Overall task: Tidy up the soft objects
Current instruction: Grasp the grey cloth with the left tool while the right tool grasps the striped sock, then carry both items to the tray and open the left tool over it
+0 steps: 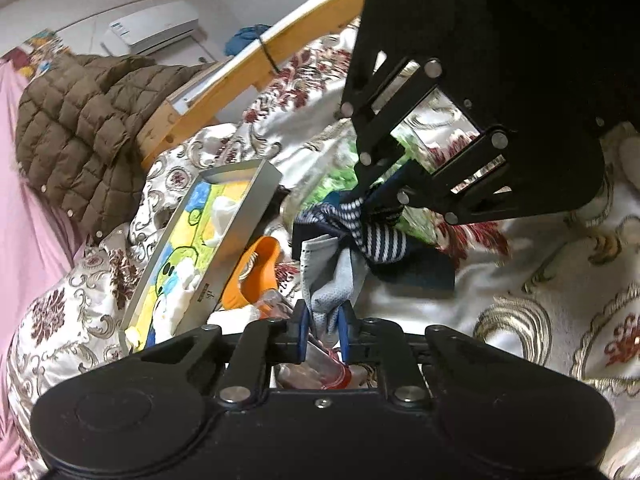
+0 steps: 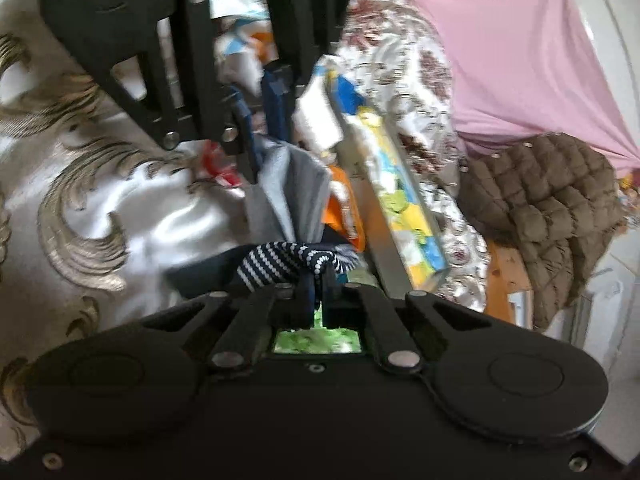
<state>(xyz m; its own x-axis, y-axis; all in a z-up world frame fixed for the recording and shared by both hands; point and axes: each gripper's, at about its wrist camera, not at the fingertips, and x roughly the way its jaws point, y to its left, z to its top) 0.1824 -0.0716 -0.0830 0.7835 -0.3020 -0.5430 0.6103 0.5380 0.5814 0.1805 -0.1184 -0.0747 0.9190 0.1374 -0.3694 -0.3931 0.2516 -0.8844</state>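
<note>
- Both my grippers tilt downward over the patterned bedspread (image 1: 540,320), facing each other.
- A grey-rimmed box (image 1: 240,232) and an orange item (image 1: 256,276) crowd one side; the other side lies open.
- My left gripper (image 1: 323,322) pinches a grey sock (image 1: 328,280).
- My right gripper (image 2: 318,280) is clamped on a striped navy sock (image 2: 276,266).

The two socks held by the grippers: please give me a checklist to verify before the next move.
1. Left gripper shut on grey sock: ok.
2. Right gripper shut on striped sock: ok.
3. Socks free of each other: cannot tell; they overlap.
4. Orange item clear of the grey sock: cannot tell.
5. Grey tray within view: ok.
</note>
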